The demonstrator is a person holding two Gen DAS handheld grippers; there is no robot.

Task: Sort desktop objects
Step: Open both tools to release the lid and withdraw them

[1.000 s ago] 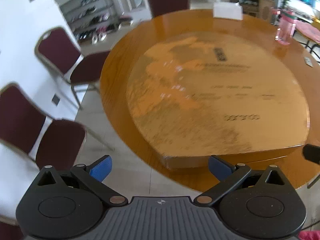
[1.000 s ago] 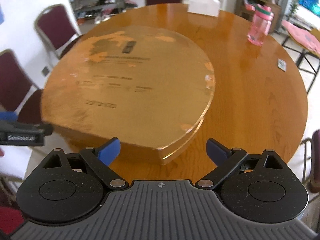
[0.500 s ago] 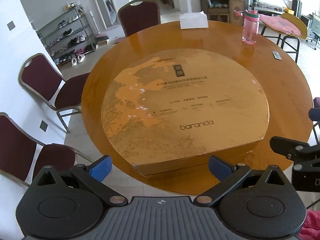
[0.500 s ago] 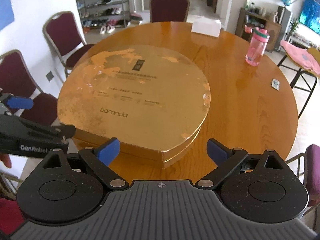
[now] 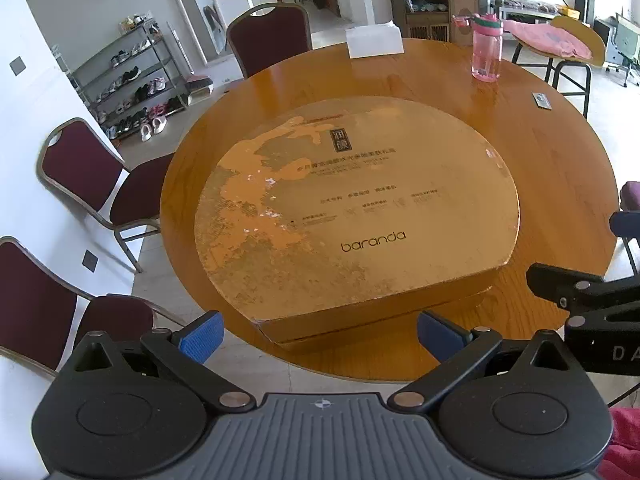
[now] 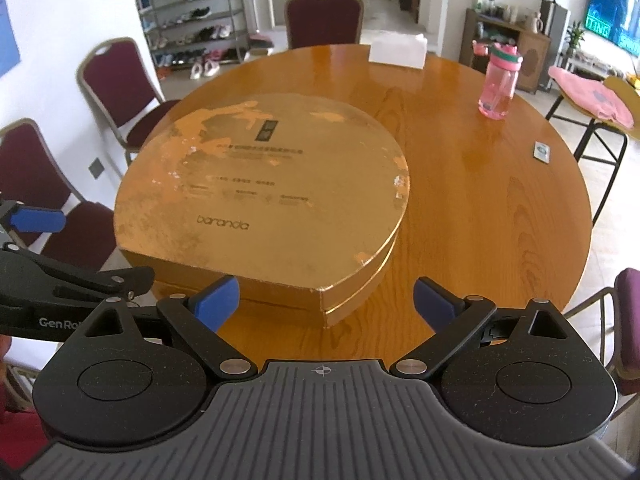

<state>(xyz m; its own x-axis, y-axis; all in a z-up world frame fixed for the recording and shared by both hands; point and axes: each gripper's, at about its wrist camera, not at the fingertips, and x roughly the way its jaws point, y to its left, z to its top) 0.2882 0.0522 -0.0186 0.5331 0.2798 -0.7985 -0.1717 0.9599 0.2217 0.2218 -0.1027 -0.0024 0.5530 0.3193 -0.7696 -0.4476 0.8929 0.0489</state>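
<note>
Left gripper (image 5: 318, 336) held level at the near edge of the round wooden table (image 5: 560, 184), fingers pointing across it; blue pads (image 5: 198, 336) spread wide apart, nothing between them. Right gripper (image 6: 326, 304) in the same attitude, just beside the left one, also at the near table edge; its pads (image 6: 216, 304) stand wide apart and hold nothing. Each gripper shows at the edge of the other's view: the right one at the right border of the left wrist view, the left one at the left border of the right wrist view. Neither touches anything on the table. A large flat gold box (image 5: 360, 208), round with one straight side, lies on the near-left part of the table, straight side toward the grippers; lid is on, a seam runs around the side wall. Lid surface is worn and blotchy, orange patches on the left half, printed lines of small text and the word "baranda" near the front. Further back and well apart from the box: a pink water bottle (image 6: 498, 84) standing upright at the far right, a white tissue box (image 6: 398, 50) at the far edge, a small flat card (image 6: 543, 151) near the right rim. Dark red chairs (image 5: 92, 176) stand around the table.
</note>
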